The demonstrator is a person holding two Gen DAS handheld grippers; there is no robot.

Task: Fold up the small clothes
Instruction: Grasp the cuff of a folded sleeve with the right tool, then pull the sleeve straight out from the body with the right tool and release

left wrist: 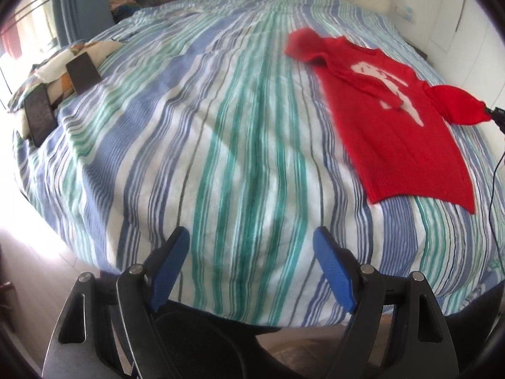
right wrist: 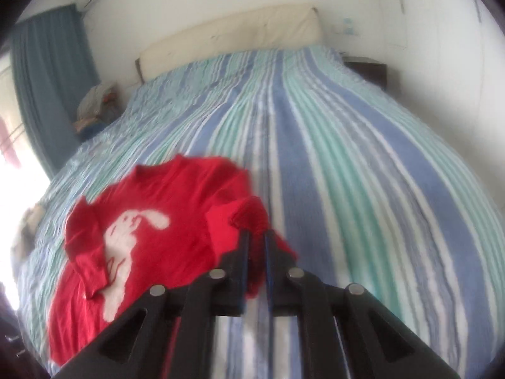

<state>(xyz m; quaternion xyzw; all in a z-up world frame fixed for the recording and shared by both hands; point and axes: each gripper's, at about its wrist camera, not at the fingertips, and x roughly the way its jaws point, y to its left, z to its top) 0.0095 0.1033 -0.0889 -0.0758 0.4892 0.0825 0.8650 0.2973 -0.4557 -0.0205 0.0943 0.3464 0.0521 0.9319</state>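
A small red knit sweater (left wrist: 394,126) with a white rabbit figure lies flat on the striped bed (left wrist: 221,142), at the right in the left wrist view. My left gripper (left wrist: 251,237) is open and empty over the bed's near edge, well left of the sweater. My right gripper (right wrist: 256,235) is shut on the sweater's right sleeve (right wrist: 249,213) and holds it lifted above the sweater body (right wrist: 142,237). The pinched sleeve also shows at the far right of the left wrist view (left wrist: 457,107). The other sleeve (right wrist: 85,246) is folded over the body.
A folded pile of clothes with dark items (left wrist: 47,94) lies on the bed's left edge. A cream headboard (right wrist: 233,38) stands at the far end, a dark nightstand (right wrist: 369,69) to its right. A blue curtain (right wrist: 47,79) hangs at the left. A black cable (left wrist: 495,173) runs along the right edge.
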